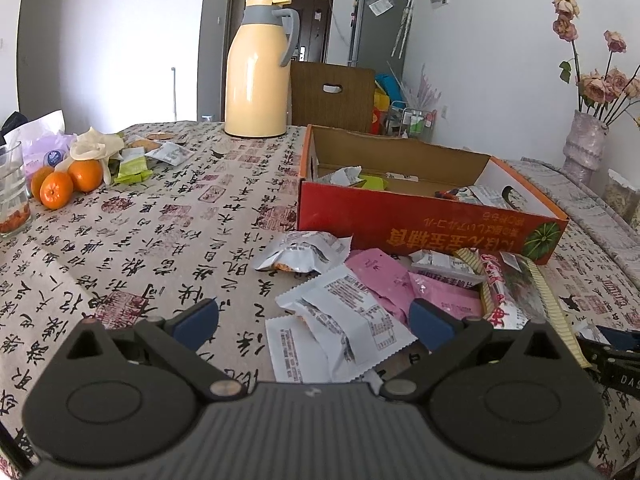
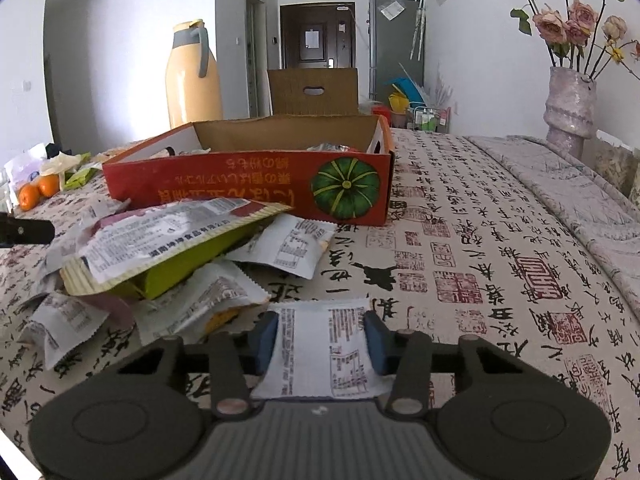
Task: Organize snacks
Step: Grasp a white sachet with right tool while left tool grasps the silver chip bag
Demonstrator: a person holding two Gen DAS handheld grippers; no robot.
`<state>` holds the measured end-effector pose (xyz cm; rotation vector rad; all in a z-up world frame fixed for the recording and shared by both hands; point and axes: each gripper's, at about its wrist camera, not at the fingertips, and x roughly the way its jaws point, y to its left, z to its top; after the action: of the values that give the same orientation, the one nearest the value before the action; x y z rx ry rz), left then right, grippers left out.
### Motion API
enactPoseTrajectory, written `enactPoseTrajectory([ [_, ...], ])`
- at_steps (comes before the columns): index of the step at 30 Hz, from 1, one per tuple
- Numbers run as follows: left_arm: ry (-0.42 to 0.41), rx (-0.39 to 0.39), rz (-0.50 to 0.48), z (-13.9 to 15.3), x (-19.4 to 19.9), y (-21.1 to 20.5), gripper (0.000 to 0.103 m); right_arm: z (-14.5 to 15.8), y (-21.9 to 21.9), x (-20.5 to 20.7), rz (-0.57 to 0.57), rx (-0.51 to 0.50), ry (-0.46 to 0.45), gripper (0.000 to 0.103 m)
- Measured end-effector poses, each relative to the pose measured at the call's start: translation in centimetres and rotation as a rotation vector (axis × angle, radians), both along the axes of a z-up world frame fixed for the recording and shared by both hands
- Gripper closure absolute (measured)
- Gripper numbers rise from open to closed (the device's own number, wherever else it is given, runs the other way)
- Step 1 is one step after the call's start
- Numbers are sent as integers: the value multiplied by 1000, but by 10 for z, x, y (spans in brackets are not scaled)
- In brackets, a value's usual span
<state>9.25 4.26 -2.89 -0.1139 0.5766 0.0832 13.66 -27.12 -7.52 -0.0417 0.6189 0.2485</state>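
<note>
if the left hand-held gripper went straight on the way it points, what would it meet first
Probably the white snack packet lying between its open jaws, at the near edge of the pile before the red box; depth is unclear.

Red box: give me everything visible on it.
The red box is an open-topped, shallow cardboard carton, red-orange outside with yellow print that reads upside down and a green pumpkin picture at one end of its near side; inside is plain brown. An end wall has a hand-hole. It sits flat on the tablecloth, in front of the yellow flask. A few snack packets lie inside; a loose pile lies against its near side.
</note>
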Motion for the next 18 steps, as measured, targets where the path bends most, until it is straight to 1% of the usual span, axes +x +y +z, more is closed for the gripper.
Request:
enactPoseTrajectory([
  [3, -2, 0, 1, 1, -1, 0, 0, 3, -1, -2, -5, 19, -10, 63],
  [13, 18, 7, 3, 0, -2, 5, 0, 13, -10, -6, -43, 52, -53, 63],
  [18, 38, 16, 23, -5, 0, 13, 0, 18, -13, -9, -53, 57, -70, 63],
])
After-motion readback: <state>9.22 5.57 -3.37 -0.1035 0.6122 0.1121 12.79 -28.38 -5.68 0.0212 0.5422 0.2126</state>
